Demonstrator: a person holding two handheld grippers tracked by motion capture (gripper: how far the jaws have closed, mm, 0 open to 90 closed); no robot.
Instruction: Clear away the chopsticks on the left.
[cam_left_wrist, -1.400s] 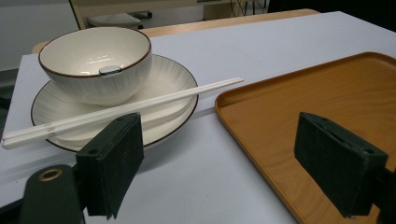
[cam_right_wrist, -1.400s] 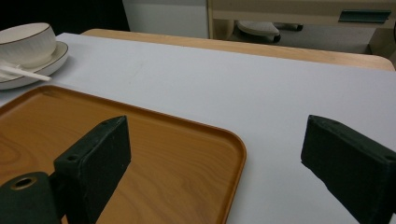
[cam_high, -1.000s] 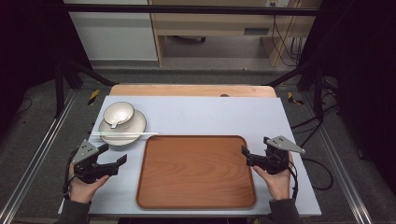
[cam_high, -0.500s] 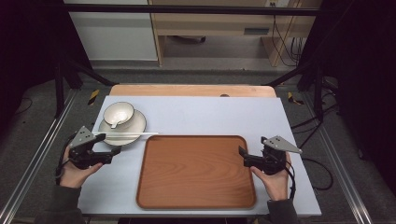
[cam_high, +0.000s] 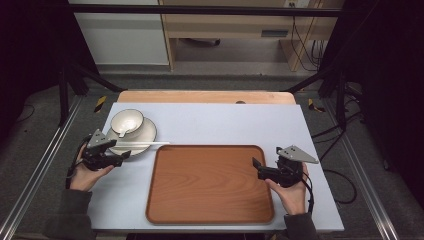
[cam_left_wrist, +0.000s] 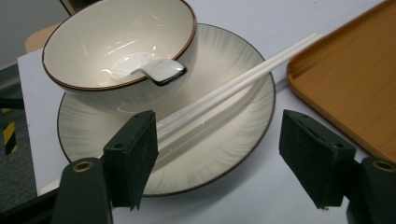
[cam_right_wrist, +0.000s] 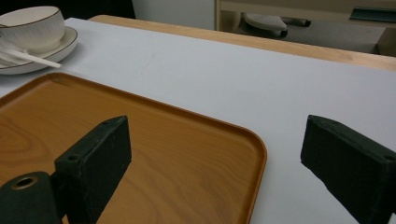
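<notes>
Left claw now at plate, white tabletop, dark room

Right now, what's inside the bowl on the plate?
A white spoon lies in the bowl, its handle end resting on the rim. The bowl looks otherwise empty. The plate surface beneath the bowl is covered.

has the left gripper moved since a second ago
Yes. In the high view the left gripper has moved up the picture to the plate, away from the table's near edge, its jaws closing around the plate's rim.
</notes>
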